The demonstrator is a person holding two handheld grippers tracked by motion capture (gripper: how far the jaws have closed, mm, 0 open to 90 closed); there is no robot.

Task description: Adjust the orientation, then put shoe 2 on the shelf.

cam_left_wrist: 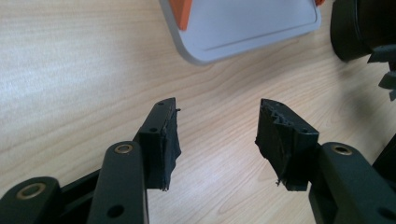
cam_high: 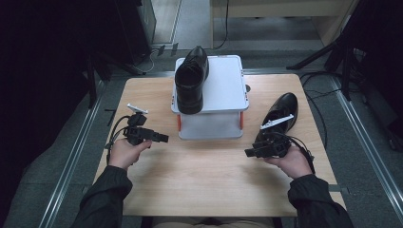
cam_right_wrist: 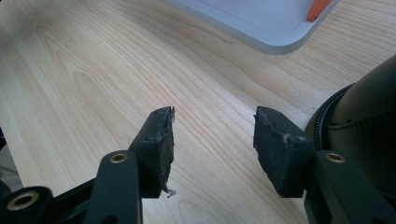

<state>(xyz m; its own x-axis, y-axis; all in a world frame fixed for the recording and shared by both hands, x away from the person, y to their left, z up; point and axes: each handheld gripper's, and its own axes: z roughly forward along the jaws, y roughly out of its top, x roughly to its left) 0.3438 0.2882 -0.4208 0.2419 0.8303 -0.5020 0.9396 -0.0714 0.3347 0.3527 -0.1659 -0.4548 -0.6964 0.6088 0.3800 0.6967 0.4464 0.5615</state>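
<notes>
One black dress shoe [cam_high: 191,80] sits on white rack [cam_high: 227,90]; its mate [cam_high: 282,111] waits beside the empty, spread right gripper [cam_high: 249,152]. Left gripper [cam_high: 164,138] also spread, empty.

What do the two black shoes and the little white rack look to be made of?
Shoe on the rack and shoe on the table: likely polished leather or a lookalike, going by the glossy black sheen and the stitched seam in the right gripper view. Rack: probably plastic, matte white-grey with rounded moulded edges and orange posts.

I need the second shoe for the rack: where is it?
In the high view, the loose black shoe lies on the table's right side, right of the white rack, just beyond the right tool.
</notes>
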